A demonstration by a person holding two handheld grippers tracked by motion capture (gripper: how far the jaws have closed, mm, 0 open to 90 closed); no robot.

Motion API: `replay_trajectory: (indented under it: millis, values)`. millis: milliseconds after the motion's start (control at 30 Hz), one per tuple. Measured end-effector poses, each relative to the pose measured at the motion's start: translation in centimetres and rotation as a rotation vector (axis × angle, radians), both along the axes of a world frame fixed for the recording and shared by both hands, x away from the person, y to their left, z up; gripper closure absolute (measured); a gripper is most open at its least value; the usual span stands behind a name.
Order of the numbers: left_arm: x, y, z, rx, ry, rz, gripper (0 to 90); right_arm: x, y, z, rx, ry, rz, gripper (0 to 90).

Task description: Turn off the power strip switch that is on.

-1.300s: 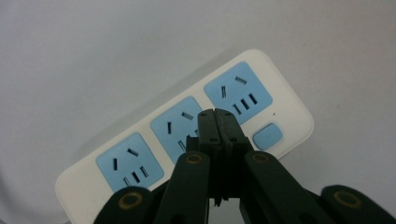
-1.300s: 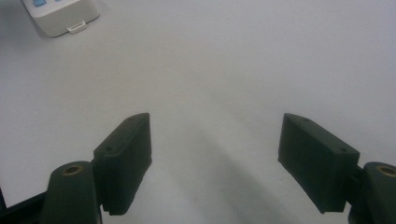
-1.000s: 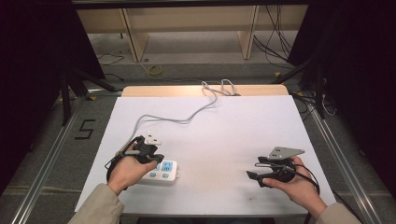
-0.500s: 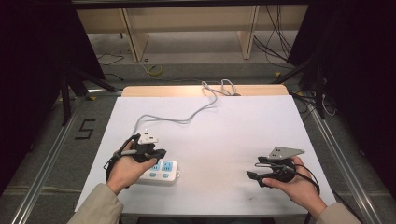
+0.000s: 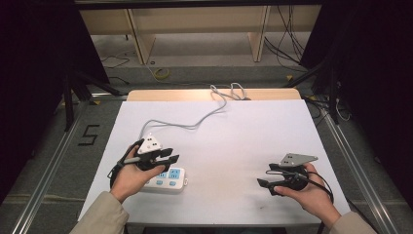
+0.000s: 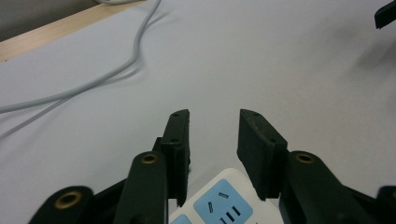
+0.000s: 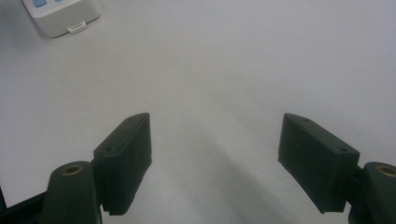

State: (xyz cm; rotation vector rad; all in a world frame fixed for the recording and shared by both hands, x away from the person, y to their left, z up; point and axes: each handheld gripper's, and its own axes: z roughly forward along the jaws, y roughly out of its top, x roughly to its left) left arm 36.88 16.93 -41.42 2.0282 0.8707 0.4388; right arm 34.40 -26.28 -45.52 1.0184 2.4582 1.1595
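The left gripper hovered, jaws narrowly parted, over the power strip near the bench's left edge, seemingly lining up a grasp, while the right gripper waited wide-jawed.

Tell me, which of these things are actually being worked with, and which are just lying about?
Likely in use:
- power strip, under the left gripper, whose open fingers hang above it
- its grey cable
- right gripper, open over the bare white table

Just lying about:
- loose cables on the floor
- yellow cord
- wooden shelf frame
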Motion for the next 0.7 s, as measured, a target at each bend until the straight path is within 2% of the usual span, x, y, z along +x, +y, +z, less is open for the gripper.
replay_trajectory:
  millis: [67, 167, 367, 567, 700]
  values:
    - [0.1, 0.1, 0.0, -0.020, -0.010, -0.003, 58.6, 0.0, 0.0, 0.0, 0.000, 0.000, 0.000, 26.1]
    - [0.2, 0.2, -0.1, -0.027, -0.040, -0.017, 53.1, 0.0, 0.0, 0.0, 0.000, 0.000, 0.001, 26.1]
    - [0.0, -0.2, -0.1, -0.061, -0.061, -0.048, 39.5, 0.0, 0.0, 0.0, 0.000, 0.000, 0.000, 25.9]
    - [-0.6, -0.6, -0.4, -0.090, -0.068, -0.095, 28.1, 0.0, 0.0, 0.0, 0.004, -0.005, 0.002, 25.8]
    - [-1.2, -0.8, -0.9, -0.088, -0.066, -0.127, 22.1, 0.0, 0.0, 0.0, 0.008, -0.007, 0.006, 25.7]
